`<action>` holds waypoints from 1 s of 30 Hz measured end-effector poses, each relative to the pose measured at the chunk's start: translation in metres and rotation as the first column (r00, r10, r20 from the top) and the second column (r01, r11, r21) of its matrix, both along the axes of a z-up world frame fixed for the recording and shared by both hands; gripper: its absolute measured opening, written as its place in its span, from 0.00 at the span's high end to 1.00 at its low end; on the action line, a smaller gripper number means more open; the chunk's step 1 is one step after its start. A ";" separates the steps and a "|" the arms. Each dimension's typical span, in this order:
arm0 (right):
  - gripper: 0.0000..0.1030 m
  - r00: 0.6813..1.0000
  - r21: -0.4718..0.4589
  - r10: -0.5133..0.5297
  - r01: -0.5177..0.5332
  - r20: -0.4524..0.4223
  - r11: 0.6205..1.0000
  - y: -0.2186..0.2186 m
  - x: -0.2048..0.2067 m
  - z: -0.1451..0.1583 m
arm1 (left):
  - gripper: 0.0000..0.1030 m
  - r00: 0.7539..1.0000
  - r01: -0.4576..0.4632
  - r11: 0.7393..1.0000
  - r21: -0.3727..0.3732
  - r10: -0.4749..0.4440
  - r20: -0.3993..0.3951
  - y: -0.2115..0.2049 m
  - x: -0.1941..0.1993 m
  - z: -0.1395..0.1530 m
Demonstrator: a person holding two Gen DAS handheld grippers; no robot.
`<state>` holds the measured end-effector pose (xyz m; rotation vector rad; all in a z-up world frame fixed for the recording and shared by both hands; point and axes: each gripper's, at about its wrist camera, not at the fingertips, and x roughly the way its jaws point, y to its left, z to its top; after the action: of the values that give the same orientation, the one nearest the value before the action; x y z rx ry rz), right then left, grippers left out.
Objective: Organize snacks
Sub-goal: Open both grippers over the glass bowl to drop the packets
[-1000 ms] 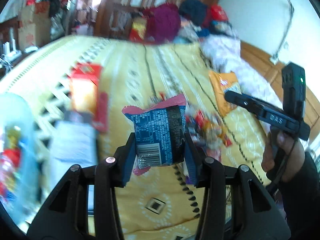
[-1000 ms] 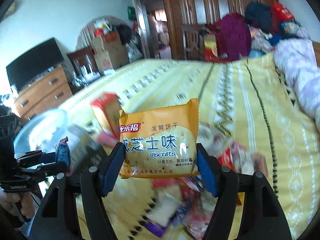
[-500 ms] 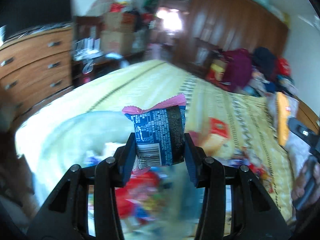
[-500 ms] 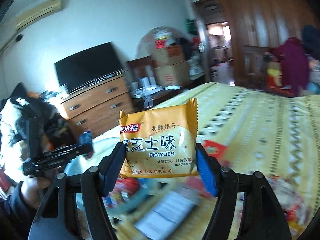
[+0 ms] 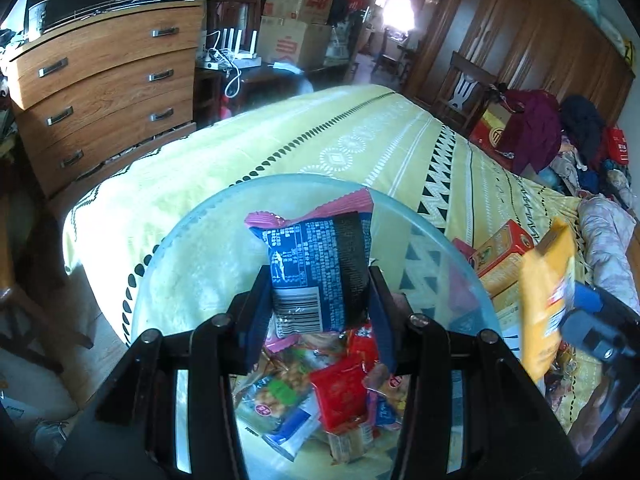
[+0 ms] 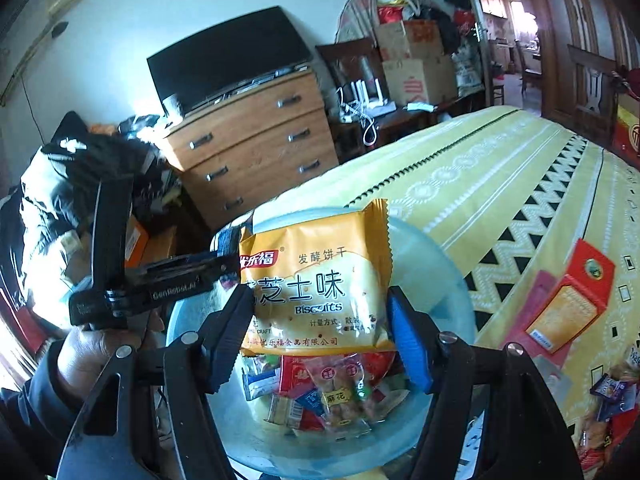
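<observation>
Left wrist view: the left gripper [image 5: 318,296] is clamped on a blue packet [image 5: 320,268] with a pink crimped top, held upright between its two fingers, barcode facing the camera. The packet hangs over a pale blue bowl [image 5: 188,248] that sits on a yellow patterned bedspread [image 5: 360,136]. Loose snacks [image 5: 320,396] lie in the bowl's bottom. At the right edge, the right gripper [image 5: 588,320] shows side-on with a yellow packet [image 5: 546,300]; an orange box [image 5: 502,256] lies on the bedspread just past the bowl. A wooden dresser [image 5: 104,80] stands beyond the bed. Right wrist view: the right gripper [image 6: 320,320] is closed on the yellow packet [image 6: 316,284], printed "Biscuits", held upright over the same bowl [image 6: 444,272], above the snacks [image 6: 320,392]. The left gripper [image 6: 216,268] reaches in from the left, held by a hand [image 6: 92,356], its tip hidden behind the yellow packet. The orange box [image 6: 568,300] lies to the right on the bedspread [image 6: 500,168].
</observation>
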<state>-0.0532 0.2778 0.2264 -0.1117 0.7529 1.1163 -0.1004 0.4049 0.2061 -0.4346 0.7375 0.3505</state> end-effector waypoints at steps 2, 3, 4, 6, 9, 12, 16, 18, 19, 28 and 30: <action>0.39 1.000 -0.005 0.004 -0.004 -0.009 1.000 0.002 0.001 -0.004 | 0.56 1.000 0.002 1.000 0.004 -0.002 -0.001 0.013 -0.003 -0.003; 0.39 1.000 -0.004 0.005 -0.005 -0.015 1.000 0.000 0.004 -0.004 | 0.56 1.000 0.002 1.000 0.005 -0.002 -0.002 0.014 -0.004 -0.003; 0.39 1.000 -0.005 0.003 -0.003 -0.014 1.000 0.000 0.005 -0.004 | 0.56 1.000 0.001 1.000 0.004 -0.001 -0.003 0.017 -0.006 -0.005; 0.39 1.000 -0.015 0.003 -0.003 -0.006 1.000 0.001 0.005 -0.004 | 0.56 1.000 -0.002 1.000 0.001 0.002 -0.011 0.020 -0.007 -0.007; 0.39 1.000 -0.039 0.013 -0.013 0.004 0.999 0.004 0.002 -0.008 | 0.55 1.000 -0.017 1.000 0.005 0.017 -0.020 0.024 -0.009 -0.009; 0.38 1.000 -0.043 0.024 -0.024 0.007 0.999 0.004 -0.003 -0.006 | 0.55 0.999 -0.032 0.999 0.022 0.033 -0.032 0.024 -0.010 -0.012; 0.37 1.000 -0.046 0.026 -0.025 0.008 0.999 0.003 -0.005 -0.007 | 0.54 0.998 -0.036 0.999 0.034 0.038 -0.041 0.025 -0.011 -0.015; 0.37 1.000 -0.050 0.024 -0.024 0.005 0.998 0.003 -0.005 -0.006 | 0.53 0.998 -0.042 0.998 0.037 0.043 -0.036 0.026 -0.012 -0.014; 0.37 1.000 -0.051 0.024 -0.024 0.005 0.998 0.002 -0.006 -0.006 | 0.49 0.998 -0.045 0.998 0.036 0.047 -0.034 0.026 -0.013 -0.014; 0.25 1.000 -0.048 0.016 -0.016 0.003 0.999 0.002 -0.010 -0.010 | 0.32 0.996 -0.077 0.996 0.044 0.079 -0.038 0.029 -0.019 -0.018; 0.21 1.000 -0.045 0.013 -0.013 0.002 0.999 0.002 -0.011 -0.009 | 0.31 0.996 -0.087 0.995 0.041 0.088 -0.033 0.030 -0.021 -0.017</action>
<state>-0.0640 0.2797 0.2171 -0.1560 0.7764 1.1115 -0.1218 0.4351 0.1886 -0.4253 0.7458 0.4548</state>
